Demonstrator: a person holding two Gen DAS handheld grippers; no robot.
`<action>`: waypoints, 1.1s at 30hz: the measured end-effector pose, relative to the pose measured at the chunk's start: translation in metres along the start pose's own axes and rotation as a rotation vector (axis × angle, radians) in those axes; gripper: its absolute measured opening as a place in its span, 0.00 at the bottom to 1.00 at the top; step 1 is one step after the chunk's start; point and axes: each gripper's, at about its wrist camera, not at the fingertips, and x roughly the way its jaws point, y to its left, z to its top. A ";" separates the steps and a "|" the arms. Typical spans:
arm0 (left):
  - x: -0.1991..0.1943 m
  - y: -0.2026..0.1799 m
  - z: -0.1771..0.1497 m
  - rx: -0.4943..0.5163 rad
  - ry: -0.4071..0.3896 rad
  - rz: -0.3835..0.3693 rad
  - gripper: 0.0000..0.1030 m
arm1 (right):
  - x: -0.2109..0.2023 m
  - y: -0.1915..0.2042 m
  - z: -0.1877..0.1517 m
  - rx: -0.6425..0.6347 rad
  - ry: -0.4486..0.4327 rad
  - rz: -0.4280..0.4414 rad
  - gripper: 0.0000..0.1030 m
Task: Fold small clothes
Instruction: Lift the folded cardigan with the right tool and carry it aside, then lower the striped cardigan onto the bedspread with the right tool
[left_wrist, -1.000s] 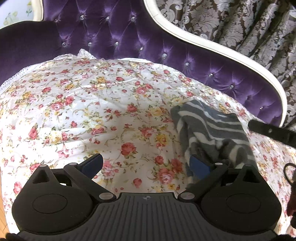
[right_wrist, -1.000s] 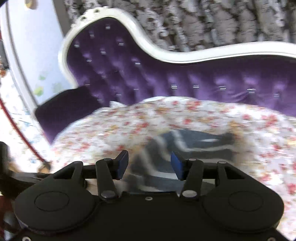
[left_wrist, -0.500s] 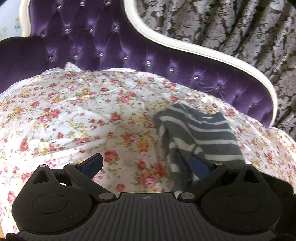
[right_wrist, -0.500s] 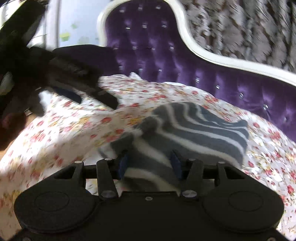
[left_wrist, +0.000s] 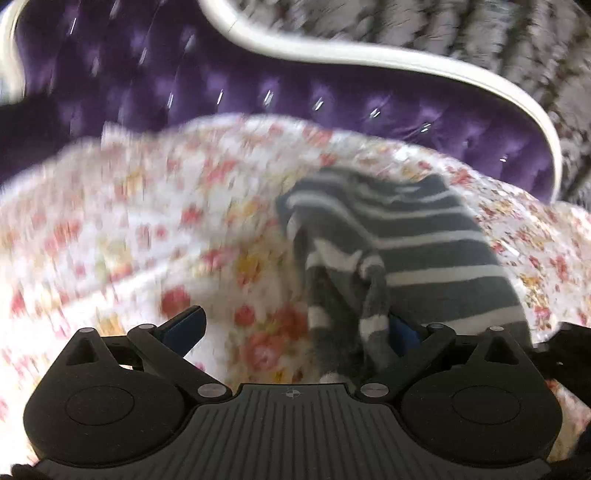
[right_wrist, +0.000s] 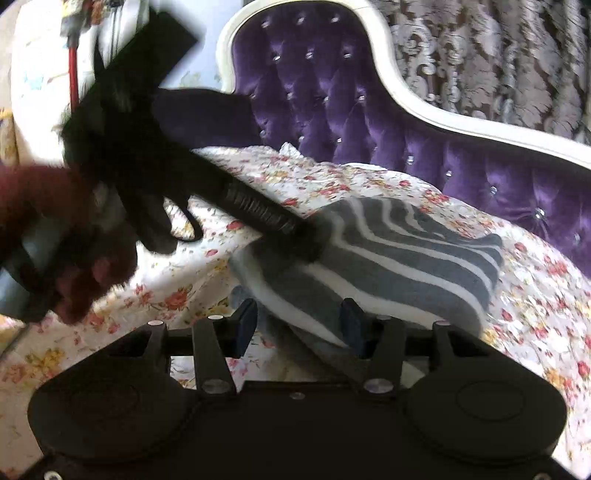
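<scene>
A small grey garment with white stripes (left_wrist: 417, 251) lies folded on a floral sheet (left_wrist: 129, 229) on a purple sofa. My left gripper (left_wrist: 295, 328) is open, its right finger against a bunched hanging edge of the garment; the view is blurred. In the right wrist view the garment (right_wrist: 399, 258) lies just ahead of my right gripper (right_wrist: 299, 325), which is open with the garment's near edge between its fingers. The left gripper's black body (right_wrist: 258, 210) reaches onto the garment's left side there.
The tufted purple sofa back (right_wrist: 332, 92) with a white frame curves behind the sheet. Patterned grey curtains (right_wrist: 498, 55) hang beyond. The person's dark red sleeve and black glove (right_wrist: 74, 229) fill the left of the right wrist view.
The left gripper has moved closer to the garment's left edge, which now bunches against its right finger. The right gripper has opened wider around the near edge.
</scene>
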 end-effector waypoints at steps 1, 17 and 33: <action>0.002 0.008 -0.001 -0.044 0.015 -0.031 0.98 | -0.007 -0.006 0.000 0.020 -0.010 -0.008 0.57; 0.004 0.028 0.001 -0.173 0.044 -0.098 0.98 | -0.028 0.002 -0.017 -0.159 0.030 -0.221 0.42; 0.006 0.036 0.003 -0.228 0.055 -0.127 0.98 | -0.012 0.027 -0.045 -0.634 0.173 -0.267 0.07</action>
